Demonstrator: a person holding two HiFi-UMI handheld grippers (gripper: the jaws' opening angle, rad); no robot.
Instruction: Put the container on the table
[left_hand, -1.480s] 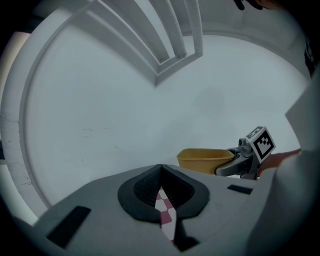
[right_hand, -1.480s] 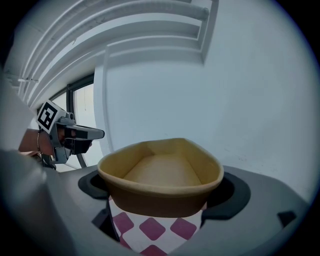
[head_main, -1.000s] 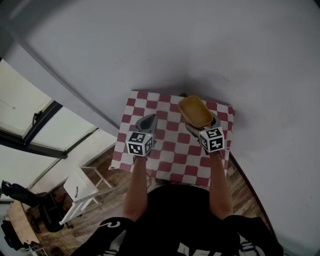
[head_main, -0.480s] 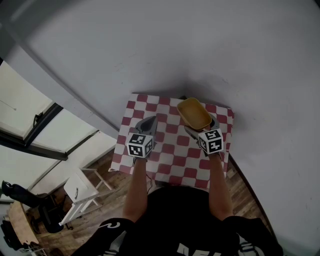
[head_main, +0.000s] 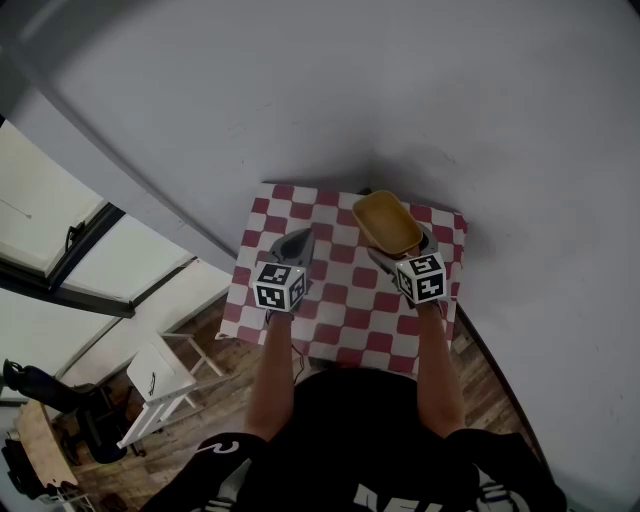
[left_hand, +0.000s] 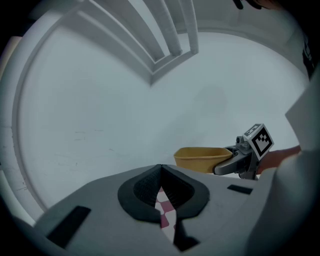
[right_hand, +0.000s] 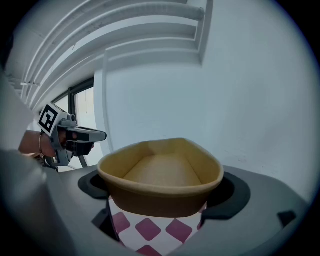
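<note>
Left gripper jaws together, nothing between.
Checked cloth shows below them; far right, yellow container with right gripper at its side.

small table tucked into the corner, far edge up against the grey wall and the right side close to the other wall. the only thing lying flat on it that i can make out is a red and white checkered cloth, which covers the whole top, so no bare tabletop shows. the cloth looks like it hangs a bit over the left and near edges. the same checks show low down in both gripper views. the table stands on a wood plank floor. off to the left on that floor there's a white chair, and further left a black office chair.
</note>
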